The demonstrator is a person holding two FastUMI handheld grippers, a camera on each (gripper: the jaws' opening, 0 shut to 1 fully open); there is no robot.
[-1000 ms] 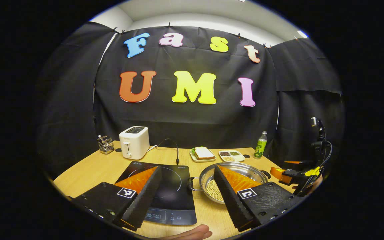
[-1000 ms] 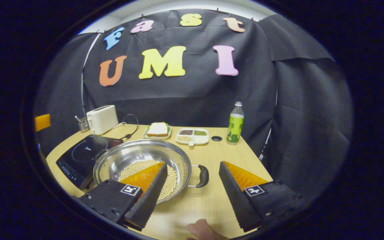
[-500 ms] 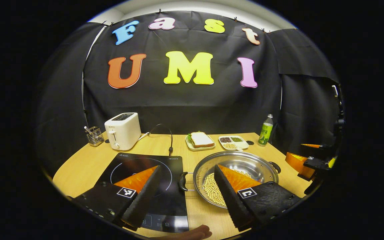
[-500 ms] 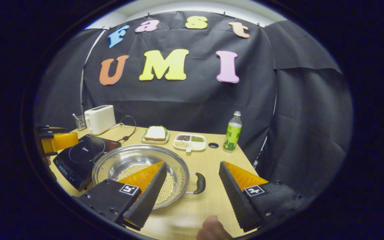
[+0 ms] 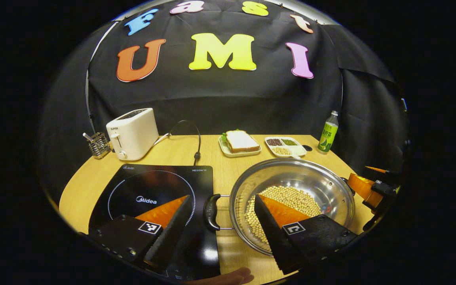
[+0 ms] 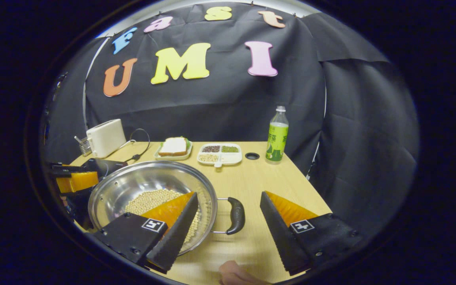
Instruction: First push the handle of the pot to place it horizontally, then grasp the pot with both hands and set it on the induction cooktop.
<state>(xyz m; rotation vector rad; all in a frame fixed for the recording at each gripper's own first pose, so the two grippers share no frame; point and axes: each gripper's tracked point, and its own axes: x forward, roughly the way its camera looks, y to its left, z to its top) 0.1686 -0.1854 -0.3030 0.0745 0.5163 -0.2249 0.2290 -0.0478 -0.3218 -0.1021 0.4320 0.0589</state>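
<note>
A steel pot (image 5: 315, 186) with soybeans in it sits on the wooden table, right of the black induction cooktop (image 5: 149, 190). Its two black handles lie out to the sides. In the left gripper view the near handle (image 5: 211, 206) lies between the fingers of my open left gripper (image 5: 222, 198), close above the cooktop's right edge. In the right gripper view the other handle (image 6: 236, 215) lies between the fingers of my open right gripper (image 6: 228, 196). Neither gripper touches a handle. The left gripper (image 6: 71, 180) also appears beyond the pot (image 6: 133, 186), and the right gripper (image 5: 364, 186) past the pot's far rim.
Along the back stand a white toaster (image 5: 133, 132) with its cable, a wire utensil holder (image 5: 97, 144), a sandwich plate (image 5: 240, 142), a divided dish of grains (image 5: 285, 144) and a green bottle (image 5: 329, 132). A fingertip (image 5: 228, 277) shows at the bottom edge.
Both grippers have moved forward and down toward the pot, one to each handle. The pot and the cooktop look larger. The pot itself has not moved.
</note>
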